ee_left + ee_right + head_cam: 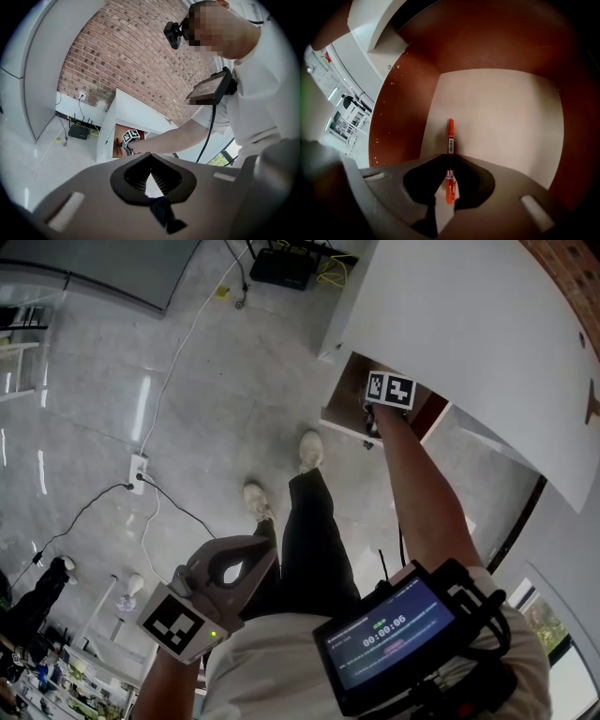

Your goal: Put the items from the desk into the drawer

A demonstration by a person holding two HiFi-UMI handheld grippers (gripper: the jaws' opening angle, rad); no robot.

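The right tool (450,158) is reaching down into the open drawer (501,112) and is clenching an orange pen (450,136) between its two jaws. The pen is standing in line with the jaws, its capped end pointing ahead toward the drawer's pale bottom, with the brown side walls rising around it. The tip seems to be hovering just above the bottom, though whether it is touching cannot be told from this angle.

In the head view the person's right arm (422,493) is stretching out to the drawer (352,395), which is sticking out from under the white tabletop (469,324); the marker cube (391,388) is sitting at the drawer's opening.

The left tool (150,158) is hanging low at the person's left side, well apart from the drawer, over the grey floor (187,427). Its jaws are pressing together at the tips and gripping nothing. A small screen (394,634) is glowing on the person's chest.
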